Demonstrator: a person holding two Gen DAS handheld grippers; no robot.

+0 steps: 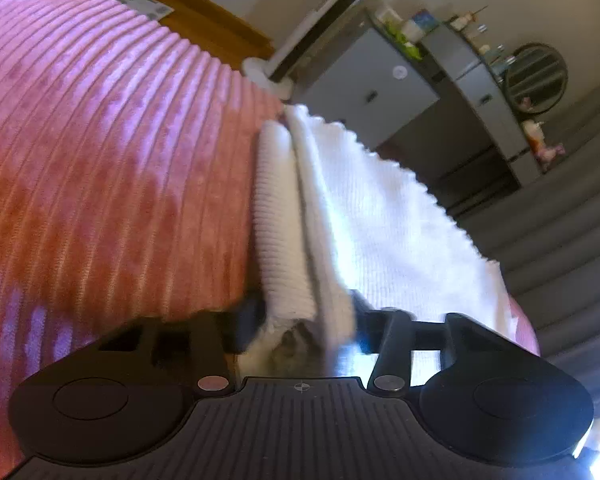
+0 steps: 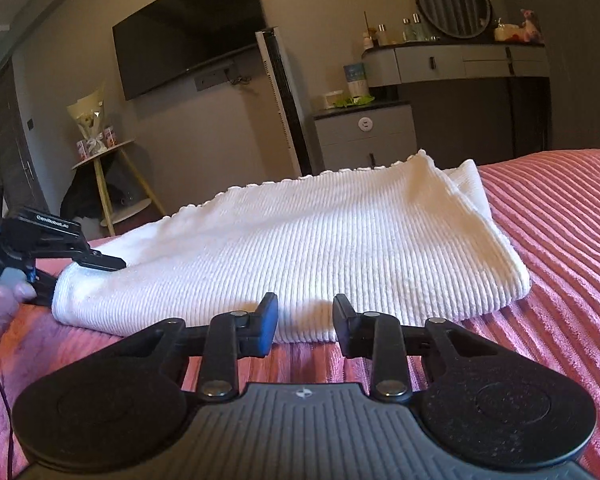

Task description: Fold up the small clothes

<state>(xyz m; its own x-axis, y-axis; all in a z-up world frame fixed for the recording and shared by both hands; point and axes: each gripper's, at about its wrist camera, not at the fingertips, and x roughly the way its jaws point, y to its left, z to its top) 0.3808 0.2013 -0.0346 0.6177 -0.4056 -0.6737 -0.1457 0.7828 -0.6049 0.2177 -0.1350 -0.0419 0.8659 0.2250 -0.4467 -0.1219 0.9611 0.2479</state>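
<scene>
Mid-fold: left gripper (image 1: 305, 320) pinches the knit's (image 2: 300, 240) end on the bed (image 2: 559, 240) — right gripper (image 2: 305, 316), jaws spread, hovers nr its front edge; next prob needs a grip there.

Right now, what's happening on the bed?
A person with two handheld grippers is folding a white ribbed knit garment on a pink corduroy bedspread. The left gripper is shut on the garment's folded end, layers bunched between its fingers. The right gripper is open and empty, just short of the garment's near edge. The garment already lies doubled over.
</scene>
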